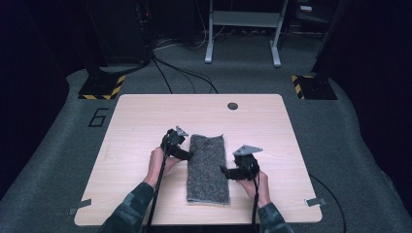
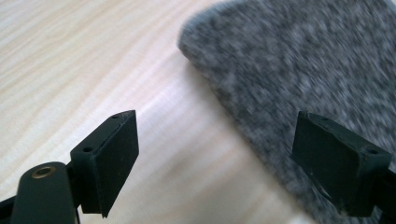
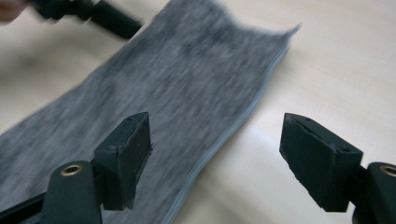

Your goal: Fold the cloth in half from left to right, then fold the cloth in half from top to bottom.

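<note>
Looks like a fold on the grey towel [image 1: 208,169] has just been laid, so do the release clean: lift both grippers straight off w/o snagging the pile, then press the long edges flat before any next fold. Left gripper [image 1: 187,155] sits at the towel's left edge, jaws wide, nothing between them; right gripper [image 1: 224,171] at its right edge, jaws wide & empty too. Towel: speckled grey, fuzzy, folded into a long narrow strip w/ stacked layers along one side, lying flat mid-table [image 1: 141,121], lengthwise away from the person.
</note>
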Available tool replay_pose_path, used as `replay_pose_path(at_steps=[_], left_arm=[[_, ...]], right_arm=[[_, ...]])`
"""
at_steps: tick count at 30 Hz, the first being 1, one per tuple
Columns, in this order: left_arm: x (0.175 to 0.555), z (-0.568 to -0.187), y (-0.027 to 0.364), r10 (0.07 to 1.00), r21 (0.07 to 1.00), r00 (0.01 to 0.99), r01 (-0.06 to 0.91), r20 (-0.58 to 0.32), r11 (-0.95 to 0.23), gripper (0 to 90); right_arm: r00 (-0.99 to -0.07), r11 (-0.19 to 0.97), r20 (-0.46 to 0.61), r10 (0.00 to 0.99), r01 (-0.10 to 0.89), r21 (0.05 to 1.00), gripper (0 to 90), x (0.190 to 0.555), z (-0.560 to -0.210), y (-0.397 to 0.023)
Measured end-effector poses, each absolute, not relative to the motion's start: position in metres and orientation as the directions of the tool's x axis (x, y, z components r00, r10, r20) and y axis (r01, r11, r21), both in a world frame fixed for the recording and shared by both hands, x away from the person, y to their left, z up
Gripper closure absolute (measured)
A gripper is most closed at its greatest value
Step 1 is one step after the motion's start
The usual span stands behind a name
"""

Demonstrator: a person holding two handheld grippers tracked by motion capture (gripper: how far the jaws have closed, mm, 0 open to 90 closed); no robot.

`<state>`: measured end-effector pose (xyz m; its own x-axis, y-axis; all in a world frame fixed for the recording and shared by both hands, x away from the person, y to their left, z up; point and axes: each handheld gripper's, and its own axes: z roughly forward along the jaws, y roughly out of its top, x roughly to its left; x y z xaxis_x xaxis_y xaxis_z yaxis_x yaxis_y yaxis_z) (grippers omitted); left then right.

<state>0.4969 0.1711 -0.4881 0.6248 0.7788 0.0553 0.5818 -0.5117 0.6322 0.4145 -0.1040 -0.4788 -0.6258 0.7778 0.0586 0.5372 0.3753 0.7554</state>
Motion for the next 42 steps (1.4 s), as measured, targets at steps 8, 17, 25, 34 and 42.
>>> replay_pose_path(at_steps=[8, 17, 25, 34, 42], left_arm=[[0.53, -0.49, 0.172, 0.821, 0.621, 0.568, 0.621, 0.064, -0.478, 14.9], [0.541, -0.504, 0.176, 0.837, 0.579, 0.541, 0.656, 0.085, -0.483, 14.9], [0.549, -0.494, 0.175, 0.843, 0.619, 0.537, 0.652, 0.032, -0.438, 14.8], [0.558, -0.498, 0.163, 0.831, 0.593, 0.555, 0.665, 0.014, -0.454, 23.4], [0.558, -0.502, 0.161, 0.812, 0.579, 0.584, 0.667, -0.017, -0.468, 40.7]], right_arm=[[-0.58, 0.348, 0.074, 0.812, 0.581, 0.735, 24.2, 0.479, -0.482, -0.094], [-0.54, 0.35, 0.056, 0.84, 0.616, 0.705, 24.8, 0.507, -0.492, -0.092], [-0.512, 0.301, 0.106, 0.852, 0.646, 0.702, 26.6, 0.532, -0.491, -0.097], [-0.539, 0.33, 0.131, 0.832, 0.672, 0.663, 39.5, 0.553, -0.502, -0.087], [-0.561, 0.377, 0.109, 0.821, 0.674, 0.635, 54.0, 0.557, -0.507, -0.078]])
